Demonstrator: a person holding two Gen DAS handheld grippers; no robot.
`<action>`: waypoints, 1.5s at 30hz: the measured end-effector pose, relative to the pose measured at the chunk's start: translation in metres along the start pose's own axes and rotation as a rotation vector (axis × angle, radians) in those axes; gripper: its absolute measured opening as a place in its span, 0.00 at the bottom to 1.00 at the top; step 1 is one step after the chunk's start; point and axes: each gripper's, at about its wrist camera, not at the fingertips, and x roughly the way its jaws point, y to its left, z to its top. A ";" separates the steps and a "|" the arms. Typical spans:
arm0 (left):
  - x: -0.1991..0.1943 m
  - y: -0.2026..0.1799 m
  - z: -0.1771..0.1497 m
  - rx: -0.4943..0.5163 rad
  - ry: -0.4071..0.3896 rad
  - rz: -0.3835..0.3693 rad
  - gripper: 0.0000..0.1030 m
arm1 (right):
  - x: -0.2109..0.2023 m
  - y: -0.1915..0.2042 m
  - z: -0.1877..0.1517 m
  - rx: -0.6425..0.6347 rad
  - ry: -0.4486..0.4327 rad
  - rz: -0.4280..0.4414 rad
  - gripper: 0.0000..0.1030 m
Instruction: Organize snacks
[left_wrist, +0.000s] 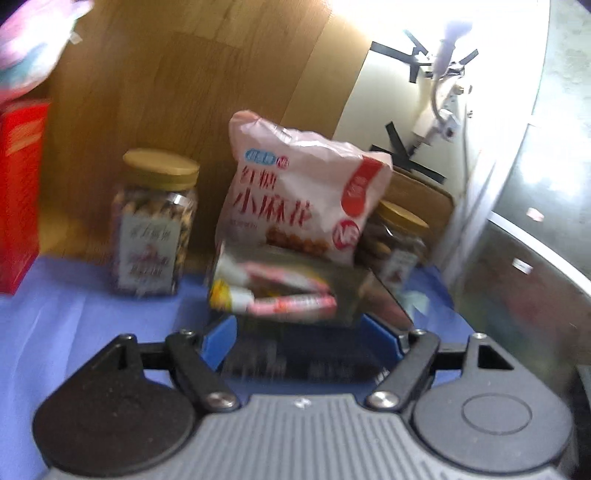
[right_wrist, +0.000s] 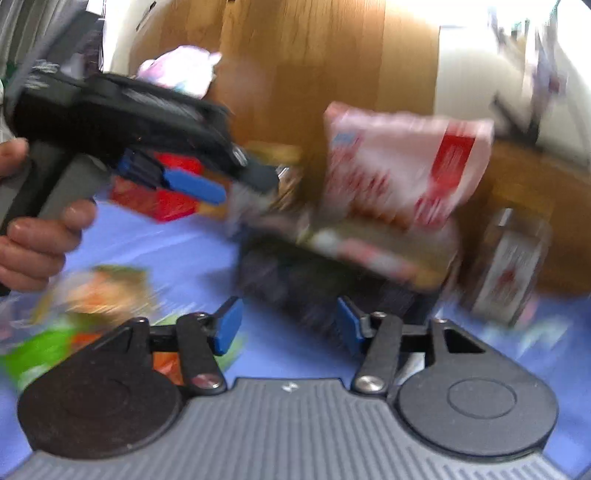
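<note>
L gripper (left_wrist: 301, 338) jaws apart, blue pads wide, nothing pinched between them. Right ahead of it sits the dark box (left_wrist: 295, 295), open top, pink-and-white snack sticks (left_wrist: 280, 295) lying inside. Pink snack bag (left_wrist: 303, 195) stands upright at the box's back, leaning a bit, red lettering facing us. Cookie jar (left_wrist: 155, 225) w/ gold lid stands on the blue table cloth (left_wrist: 74, 332) just left of the box, near the table's back edge by the wood panel. Second jar (left_wrist: 400, 243) pokes out behind the bag on the right. Red carton (left_wrist: 18, 192) at far left edge.

R gripper (right_wrist: 290, 328) also spread open, pads clear of everything, box just ahead. Very blurry here. A hand (right_wrist: 33, 240) grips the other tool's handle at left. Green-orange packet (right_wrist: 85, 306) lies on the cloth, front-left, touching nothing I can make out.
</note>
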 end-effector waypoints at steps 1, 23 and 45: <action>-0.010 0.006 -0.007 -0.015 0.014 -0.011 0.74 | -0.002 0.003 -0.004 0.037 0.024 0.030 0.60; -0.043 -0.002 -0.086 -0.019 0.179 -0.058 0.69 | -0.003 0.066 -0.029 -0.070 0.098 0.109 0.81; -0.053 0.016 -0.091 -0.083 0.189 -0.018 0.66 | -0.014 0.052 -0.019 0.019 0.041 0.030 0.60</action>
